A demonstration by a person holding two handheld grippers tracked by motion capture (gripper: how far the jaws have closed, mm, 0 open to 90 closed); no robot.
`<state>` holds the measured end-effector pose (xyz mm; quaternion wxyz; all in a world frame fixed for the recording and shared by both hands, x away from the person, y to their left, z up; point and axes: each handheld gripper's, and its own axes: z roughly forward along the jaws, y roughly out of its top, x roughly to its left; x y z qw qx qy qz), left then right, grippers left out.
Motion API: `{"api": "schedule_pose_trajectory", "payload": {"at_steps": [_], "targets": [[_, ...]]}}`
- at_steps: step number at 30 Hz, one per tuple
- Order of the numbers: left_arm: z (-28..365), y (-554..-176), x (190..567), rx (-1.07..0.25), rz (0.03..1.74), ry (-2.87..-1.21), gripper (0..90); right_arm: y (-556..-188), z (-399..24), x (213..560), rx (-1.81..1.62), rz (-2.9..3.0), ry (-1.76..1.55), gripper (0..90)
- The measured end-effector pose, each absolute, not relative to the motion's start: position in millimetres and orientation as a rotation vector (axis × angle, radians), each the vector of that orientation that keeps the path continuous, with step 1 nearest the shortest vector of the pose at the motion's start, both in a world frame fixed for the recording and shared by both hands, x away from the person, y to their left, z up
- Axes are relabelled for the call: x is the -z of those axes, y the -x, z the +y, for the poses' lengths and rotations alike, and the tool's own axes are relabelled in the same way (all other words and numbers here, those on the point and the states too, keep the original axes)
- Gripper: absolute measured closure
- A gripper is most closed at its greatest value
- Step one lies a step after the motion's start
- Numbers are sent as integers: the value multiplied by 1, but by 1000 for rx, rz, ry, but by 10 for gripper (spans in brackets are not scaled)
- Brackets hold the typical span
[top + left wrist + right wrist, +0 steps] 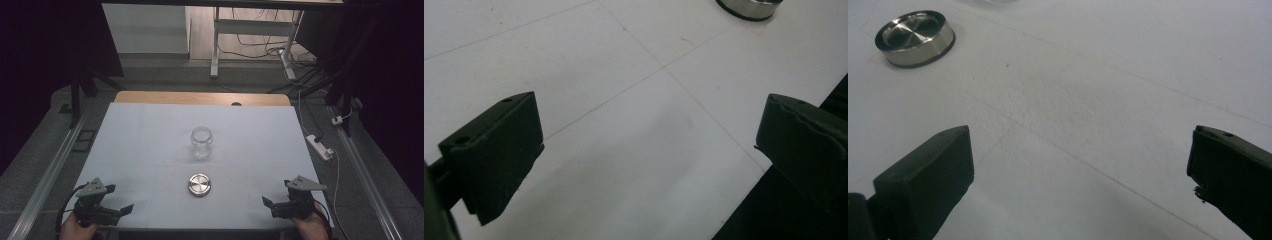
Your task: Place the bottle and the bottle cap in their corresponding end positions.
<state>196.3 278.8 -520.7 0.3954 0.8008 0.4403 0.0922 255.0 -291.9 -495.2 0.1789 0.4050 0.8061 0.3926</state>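
Your left claw (pixel 121 212) and right claw (pixel 271 206) sit low at the near surface (pixel 150 130) edge, both wide, empty. Lid (pixel 199 184) flat, hollow up; jar (pixel 201 142) upright beyond.

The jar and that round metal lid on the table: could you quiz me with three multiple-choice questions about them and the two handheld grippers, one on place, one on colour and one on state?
1. Where does the metal lid lie?
A. On the jar's mouth
B. On the table, nearer the person than the glass jar
C. In the left gripper

2. What colour is the lid?
A. Silver
B. Red
C. Green

3. How do the left gripper and right gripper stand?
A. Both shut on the lid
B. One holds the jar
C. Both open and empty

Answers:
1 B: the high view shows the lid flat on the white table, apart from the jar.
2 A: it shines as bare metal in the right gripper view.
3 C: each gripper view shows wide-apart jaws with only table between them.
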Motion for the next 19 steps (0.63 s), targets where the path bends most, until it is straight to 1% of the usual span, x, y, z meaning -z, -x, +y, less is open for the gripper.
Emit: {"api": "schedule_pose_trajectory", "payload": {"at_steps": [13,19], "targets": [[290,-184,525,-249,1181,-2037,0,-242,-306,494,-1080,2261,-1195,0],[289,-184,525,-246,1185,-2052,0,-241,-306,494,-1044,2273,-1202,0]]}}
